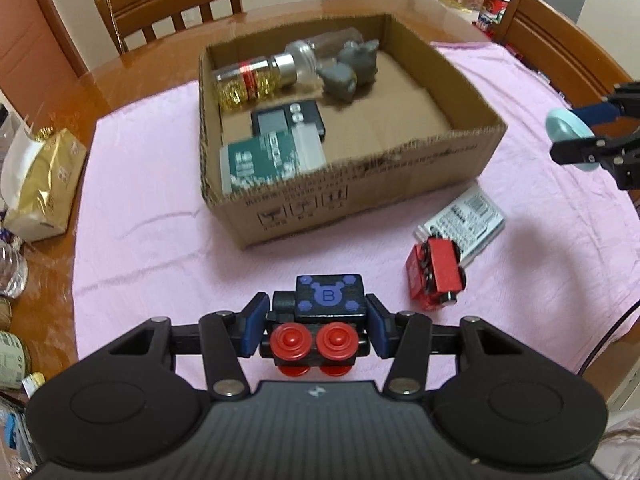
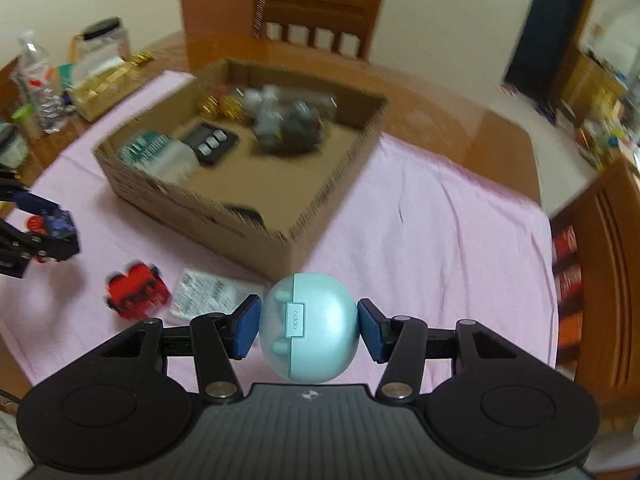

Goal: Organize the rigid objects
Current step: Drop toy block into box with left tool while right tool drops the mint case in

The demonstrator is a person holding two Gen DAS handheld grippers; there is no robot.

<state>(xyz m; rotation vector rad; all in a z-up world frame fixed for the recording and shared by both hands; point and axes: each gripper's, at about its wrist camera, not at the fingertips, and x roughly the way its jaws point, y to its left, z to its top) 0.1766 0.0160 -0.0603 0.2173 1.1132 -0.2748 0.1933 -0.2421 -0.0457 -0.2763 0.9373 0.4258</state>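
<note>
- A black toy train car (image 1: 320, 316), marked with a blue "B" on its top and fitted with red wheels, is clamped between the jaws of the left gripper (image 1: 318, 326) and is held above the pink cloth (image 1: 152, 240).
- A round teal case (image 2: 308, 328) is gripped at both sides by the blue pads (image 2: 245, 328) of the right gripper (image 2: 308, 330); its jaws are closed on it, above the cloth.
- An open cardboard box (image 1: 360, 208) is seen on the cloth, ahead of both grippers.
- Inside the box, a bottle with gold contents and a red band (image 1: 252, 80) is lying on its side near the far left corner, with a clear jar (image 1: 320, 50) beside it.
- A grey figurine (image 1: 350, 72) is lying against the jar, toward the middle of the far wall.
- A black device with buttons (image 1: 288, 120) and a green-and-white box (image 1: 272, 160) are lying in the near left part of the cardboard box.
- A red toy train car (image 1: 434, 276) is tipped on its side on the cloth, outside the cardboard box and near its closer right corner.
- A white printed packet (image 1: 468, 220) is lying flat just beyond the red car, touching it.
- The cloth is spread over a wooden bench (image 1: 120, 72), with wooden chairs (image 1: 168, 4) placed around it.
- A gold-wrapped package (image 1: 44, 184) is set at the left edge of the cloth.
</note>
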